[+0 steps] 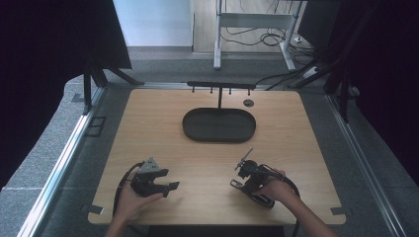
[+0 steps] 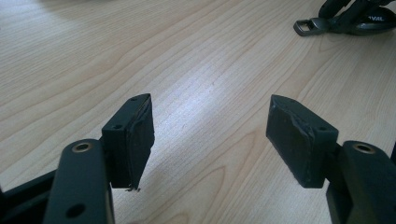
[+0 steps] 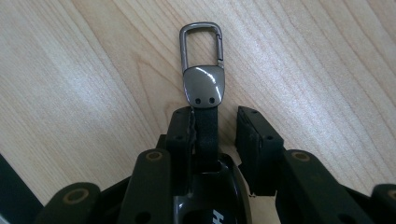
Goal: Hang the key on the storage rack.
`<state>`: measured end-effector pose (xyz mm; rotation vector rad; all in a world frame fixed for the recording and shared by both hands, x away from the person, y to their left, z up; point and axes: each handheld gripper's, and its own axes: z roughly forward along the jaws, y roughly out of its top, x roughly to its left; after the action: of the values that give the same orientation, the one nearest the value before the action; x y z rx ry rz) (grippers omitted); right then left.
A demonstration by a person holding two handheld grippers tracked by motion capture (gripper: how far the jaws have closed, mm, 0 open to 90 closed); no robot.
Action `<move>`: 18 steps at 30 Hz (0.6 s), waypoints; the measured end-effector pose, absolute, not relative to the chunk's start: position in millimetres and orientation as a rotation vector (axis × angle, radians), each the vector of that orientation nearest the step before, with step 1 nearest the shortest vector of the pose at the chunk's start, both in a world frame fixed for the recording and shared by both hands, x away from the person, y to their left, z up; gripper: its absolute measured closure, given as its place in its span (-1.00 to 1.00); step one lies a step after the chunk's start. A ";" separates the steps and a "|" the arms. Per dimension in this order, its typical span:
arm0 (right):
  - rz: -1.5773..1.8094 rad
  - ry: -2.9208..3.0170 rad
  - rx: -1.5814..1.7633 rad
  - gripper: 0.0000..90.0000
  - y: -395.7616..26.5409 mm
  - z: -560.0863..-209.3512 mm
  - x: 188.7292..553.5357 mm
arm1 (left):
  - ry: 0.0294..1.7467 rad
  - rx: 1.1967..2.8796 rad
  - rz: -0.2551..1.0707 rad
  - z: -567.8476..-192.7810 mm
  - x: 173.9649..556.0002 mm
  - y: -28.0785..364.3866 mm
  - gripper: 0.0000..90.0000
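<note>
A key ring with a grey metal snap clip, a shiny grey cap and a black strap lies flat on the wooden table. My right gripper is low over it and open. Its jaws stand either side of the strap: the left pad touches it and a gap remains at the right pad. In the high view the clip pokes out left of the right gripper. My left gripper rests at the front left, open and holding nothing. The key ring lies far off to its right.
A black oval tray sits at the table's middle back. Behind it stands a black rack with several hooks. A small dark round disc lies near the back edge. Bare wood lies between the two grippers.
</note>
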<state>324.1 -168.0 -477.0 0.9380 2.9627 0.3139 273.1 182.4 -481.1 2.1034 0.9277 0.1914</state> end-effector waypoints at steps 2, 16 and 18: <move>0.297 2.959 0.931 0.50 -166.6 -477.0 323.9 | 0.928 2.102 0.192 -480.8 272.9 182.5 -0.27; 0.242 2.949 0.958 0.71 -161.9 -476.5 324.3 | 0.929 2.106 0.193 -481.7 273.3 182.1 -0.26; 0.241 2.948 0.966 0.72 -161.7 -476.4 324.1 | 0.928 2.109 0.191 -481.9 273.3 181.7 -0.26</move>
<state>324.1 -161.7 -476.4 0.9660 2.9477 0.2409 273.3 181.7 -481.9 2.1092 0.9280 0.1913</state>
